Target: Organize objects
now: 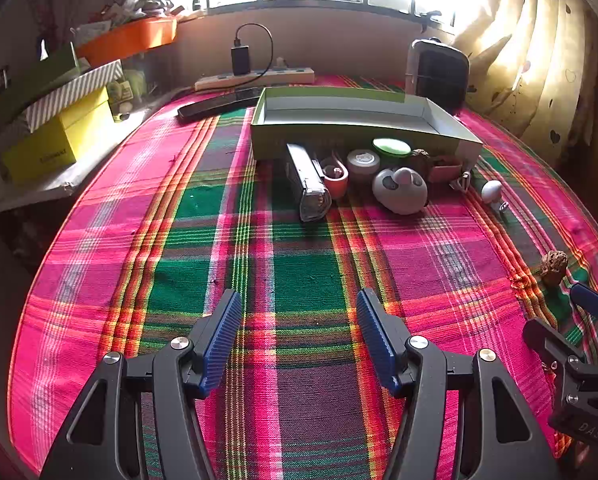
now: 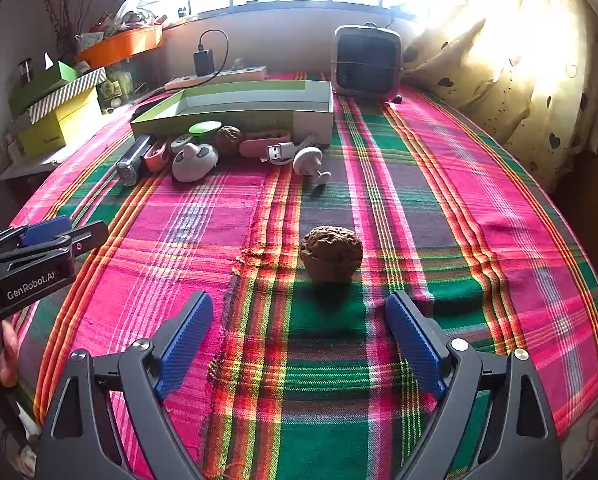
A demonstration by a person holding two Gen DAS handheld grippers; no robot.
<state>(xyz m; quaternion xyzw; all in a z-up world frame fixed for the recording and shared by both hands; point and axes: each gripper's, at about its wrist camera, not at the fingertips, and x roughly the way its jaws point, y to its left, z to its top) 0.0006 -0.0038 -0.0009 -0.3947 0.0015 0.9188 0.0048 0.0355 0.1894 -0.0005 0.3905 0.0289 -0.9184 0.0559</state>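
Note:
A brown walnut (image 2: 331, 253) lies alone on the plaid cloth, just ahead of my open, empty right gripper (image 2: 299, 316); it also shows in the left wrist view (image 1: 553, 265). My left gripper (image 1: 299, 312) is open and empty over bare cloth. Far ahead stands an open green cardboard box (image 1: 339, 132), also in the right wrist view (image 2: 235, 118). In front of it lie a torch (image 1: 309, 184), a pink case (image 1: 335, 178), a grey-white mouse-like gadget (image 1: 399, 190), a green lid (image 1: 391, 147), a second walnut (image 2: 228, 138), a USB plug (image 2: 277, 153) and a white hook (image 2: 309, 160).
A power strip (image 1: 255, 76) with a charger lies behind the box, with a dark remote (image 1: 219, 106) beside it. A small heater (image 2: 367, 62) stands at the back right. Stacked yellow and striped boxes (image 1: 59, 128) sit at the left. A curtain (image 2: 539, 60) hangs at right.

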